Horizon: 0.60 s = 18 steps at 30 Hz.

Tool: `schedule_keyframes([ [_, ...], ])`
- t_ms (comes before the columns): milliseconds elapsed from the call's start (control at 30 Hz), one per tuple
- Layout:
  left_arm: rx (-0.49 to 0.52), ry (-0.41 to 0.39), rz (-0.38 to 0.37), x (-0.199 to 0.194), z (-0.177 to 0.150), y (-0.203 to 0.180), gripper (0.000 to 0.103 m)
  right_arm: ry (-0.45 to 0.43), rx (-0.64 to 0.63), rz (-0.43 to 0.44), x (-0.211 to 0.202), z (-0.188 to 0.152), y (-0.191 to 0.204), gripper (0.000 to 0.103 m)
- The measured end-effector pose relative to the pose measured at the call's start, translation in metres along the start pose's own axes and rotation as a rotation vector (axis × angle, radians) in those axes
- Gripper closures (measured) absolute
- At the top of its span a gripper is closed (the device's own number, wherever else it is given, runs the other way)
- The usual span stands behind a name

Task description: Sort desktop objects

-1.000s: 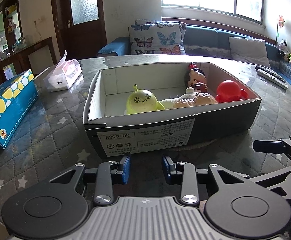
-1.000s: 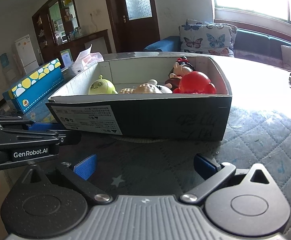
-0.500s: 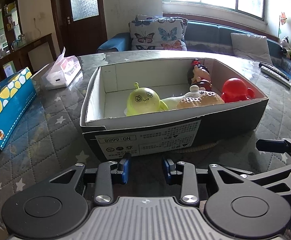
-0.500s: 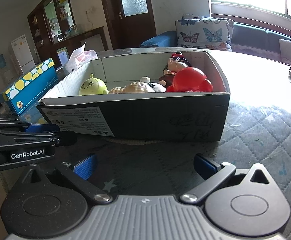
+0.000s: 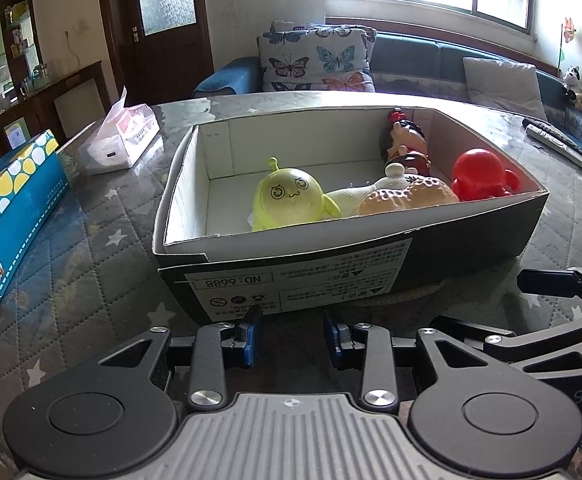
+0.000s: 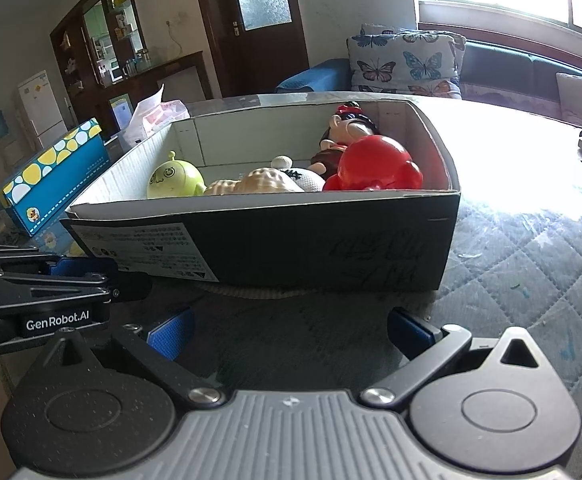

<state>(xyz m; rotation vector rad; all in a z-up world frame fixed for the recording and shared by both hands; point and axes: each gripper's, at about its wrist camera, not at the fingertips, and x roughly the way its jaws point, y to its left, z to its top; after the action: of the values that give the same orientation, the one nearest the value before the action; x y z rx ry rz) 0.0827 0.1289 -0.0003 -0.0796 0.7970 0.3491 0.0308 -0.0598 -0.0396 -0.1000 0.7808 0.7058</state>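
A black cardboard box (image 5: 471, 236) with white inside stands on the table; it also shows in the right wrist view (image 6: 331, 248). In it lie a yellow-green alien toy (image 5: 287, 200), a tan bread-like toy (image 5: 407, 198), a red toy (image 5: 481, 174) and a dark-haired doll (image 5: 405, 146). My left gripper (image 5: 293, 334) is just in front of the box's labelled wall, jaws a little apart, empty. My right gripper (image 6: 289, 330) is wide open and empty in front of the box. The left gripper shows at the left of the right wrist view (image 6: 87, 276).
A blue box with yellow and white dots (image 5: 11, 208) lies at the left. A tissue pack (image 5: 121, 142) sits behind it. A remote control (image 5: 555, 146) lies at the far right of the table. A sofa with butterfly cushions (image 5: 315, 60) stands behind.
Both grippers have risen and tilted, so I see deeper into the box. The jaws keep their width. The toys have not moved.
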Motion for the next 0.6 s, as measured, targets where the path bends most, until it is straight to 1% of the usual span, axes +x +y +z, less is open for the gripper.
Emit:
schedule_keyframes([
  [600,0.002,0.020,-0.004,0.0070,0.0028,0.0021,0.067,0.008,0.002,-0.004,0.0063,0.0053,-0.0012,0.000],
])
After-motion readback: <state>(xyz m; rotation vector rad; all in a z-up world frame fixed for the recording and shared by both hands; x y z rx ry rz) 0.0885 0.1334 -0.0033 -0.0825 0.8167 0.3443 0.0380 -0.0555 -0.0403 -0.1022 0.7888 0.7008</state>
